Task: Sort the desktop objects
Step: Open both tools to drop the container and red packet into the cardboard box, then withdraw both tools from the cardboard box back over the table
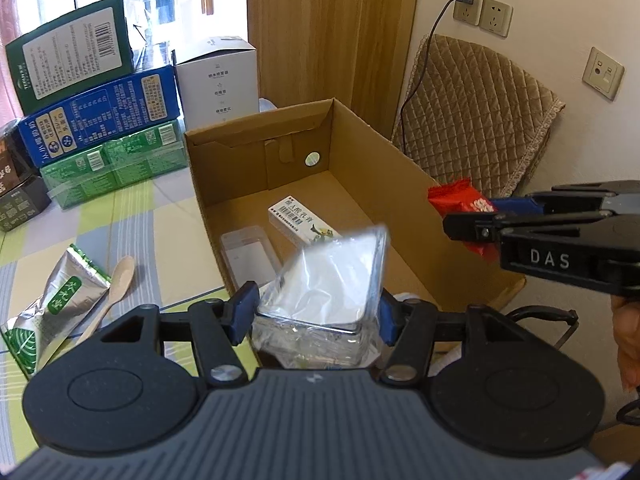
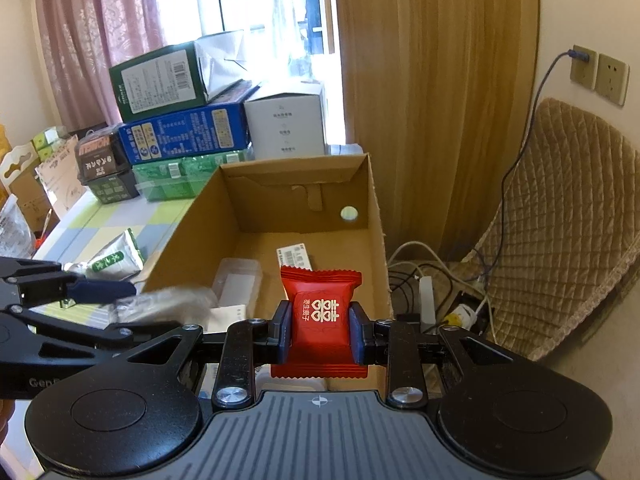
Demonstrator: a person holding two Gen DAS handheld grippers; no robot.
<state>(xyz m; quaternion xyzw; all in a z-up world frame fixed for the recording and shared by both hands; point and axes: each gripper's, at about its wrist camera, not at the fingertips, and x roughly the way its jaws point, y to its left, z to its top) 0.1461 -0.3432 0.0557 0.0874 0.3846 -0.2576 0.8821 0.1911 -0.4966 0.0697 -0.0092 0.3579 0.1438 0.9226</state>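
My left gripper point(image 1: 316, 308) hangs over the near end of an open cardboard box point(image 1: 360, 152). A clear-wrapped white packet point(image 1: 332, 280) lies between its blue pads, tilted forward and smeared while the fingers point(image 1: 244, 308) look sharp. The pads flank it without squeezing it. My right gripper point(image 2: 320, 320) is shut on a red candy packet point(image 2: 320, 308) with white characters. It is held above the box's point(image 2: 192, 232) near right part. The same red packet point(image 1: 452, 196) shows at the right of the left wrist view. In the box lie a green-and-white medicine carton point(image 1: 296, 220) and a clear plastic case point(image 1: 248, 252).
Left of the box, a silver-green foil pouch point(image 1: 56, 312) and a wooden spoon point(image 1: 112, 292) lie on the checked tablecloth. Stacked green and blue cartons point(image 1: 104, 120) and a white carton point(image 1: 218, 84) stand behind. A quilted chair point(image 1: 480, 112) and cables point(image 2: 420, 280) are to the right.
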